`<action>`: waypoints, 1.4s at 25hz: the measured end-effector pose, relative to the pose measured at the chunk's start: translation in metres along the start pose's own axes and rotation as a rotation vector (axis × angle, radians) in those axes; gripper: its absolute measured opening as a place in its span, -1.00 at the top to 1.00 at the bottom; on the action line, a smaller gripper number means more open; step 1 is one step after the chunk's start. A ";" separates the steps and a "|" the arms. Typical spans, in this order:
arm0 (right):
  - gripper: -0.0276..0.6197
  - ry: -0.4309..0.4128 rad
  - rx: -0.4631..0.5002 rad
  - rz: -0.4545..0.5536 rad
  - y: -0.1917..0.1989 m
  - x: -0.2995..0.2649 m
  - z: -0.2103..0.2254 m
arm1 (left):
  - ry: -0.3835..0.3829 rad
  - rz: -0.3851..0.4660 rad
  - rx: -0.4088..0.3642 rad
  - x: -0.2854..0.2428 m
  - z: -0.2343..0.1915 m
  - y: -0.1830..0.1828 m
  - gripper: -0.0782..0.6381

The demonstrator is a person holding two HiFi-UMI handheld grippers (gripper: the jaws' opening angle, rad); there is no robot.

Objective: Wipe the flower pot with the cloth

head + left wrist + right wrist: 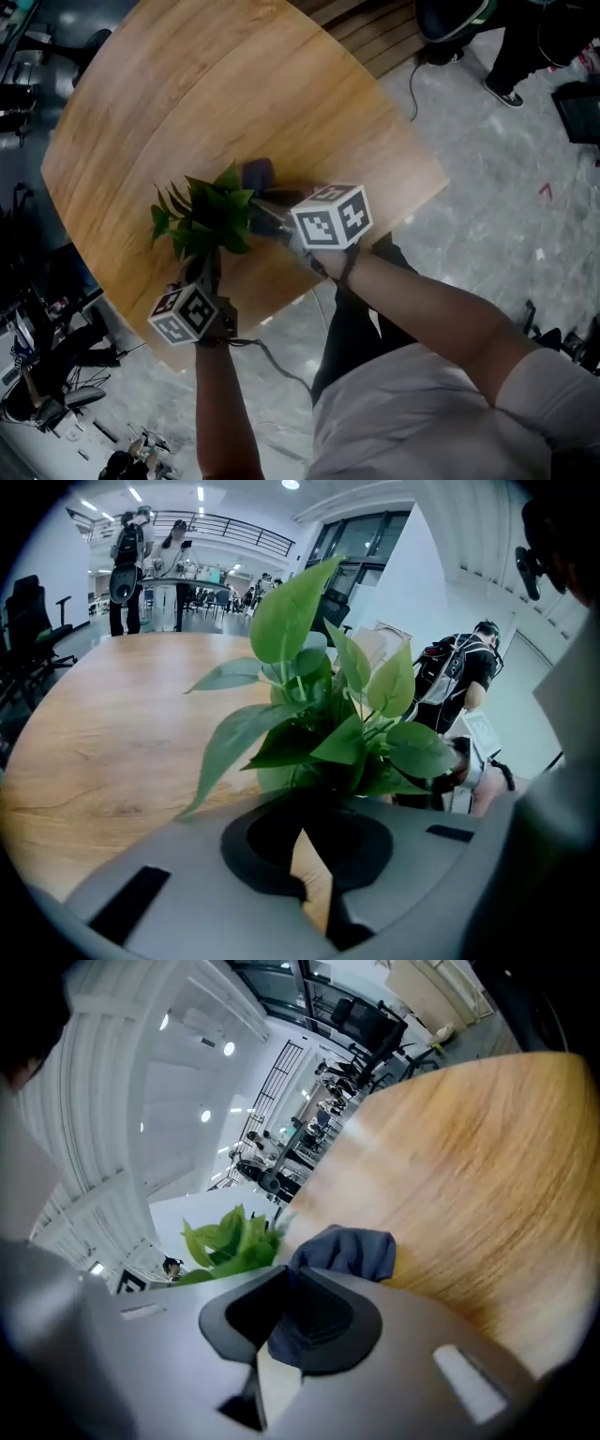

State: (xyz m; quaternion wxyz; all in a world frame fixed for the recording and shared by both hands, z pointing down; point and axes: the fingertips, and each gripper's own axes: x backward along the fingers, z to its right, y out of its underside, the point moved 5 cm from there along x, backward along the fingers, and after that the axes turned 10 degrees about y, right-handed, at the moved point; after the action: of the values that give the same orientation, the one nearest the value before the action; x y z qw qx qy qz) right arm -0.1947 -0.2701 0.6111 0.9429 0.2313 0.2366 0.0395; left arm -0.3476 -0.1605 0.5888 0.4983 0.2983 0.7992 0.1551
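Nearest, the left gripper (314,860) looks clamped on the flower pot: its jaws are drawn close, and the foliage (323,724) bursts up right over them, hiding the pot at centre frame. The right gripper (291,1330) has its jaws clenched on the blue-grey cloth (349,1251), just beside the plant on the bench (187,94). Wiping looks under way; next, press the cloth to the pot's side and sweep round.
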 end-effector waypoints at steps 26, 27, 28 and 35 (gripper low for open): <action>0.78 0.020 0.016 -0.104 -0.015 -0.037 0.014 | 0.010 -0.020 -0.098 -0.020 -0.018 -0.009 0.77; 0.78 0.028 0.023 -0.128 -0.006 -0.043 0.017 | 0.016 -0.029 -0.102 -0.023 -0.016 -0.006 0.77; 0.78 0.031 0.039 -0.145 0.001 -0.046 0.017 | 0.022 -0.034 -0.105 -0.024 -0.015 -0.002 0.77; 0.78 0.021 0.094 -0.073 -0.011 -0.003 -0.005 | 0.019 -0.018 -0.083 -0.024 -0.010 0.003 0.77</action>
State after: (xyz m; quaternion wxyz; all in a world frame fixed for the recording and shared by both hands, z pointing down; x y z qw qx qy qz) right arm -0.1998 -0.2781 0.6034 0.9292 0.2659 0.2566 -0.0036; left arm -0.3479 -0.1725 0.6116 0.5042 0.2686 0.7993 0.1863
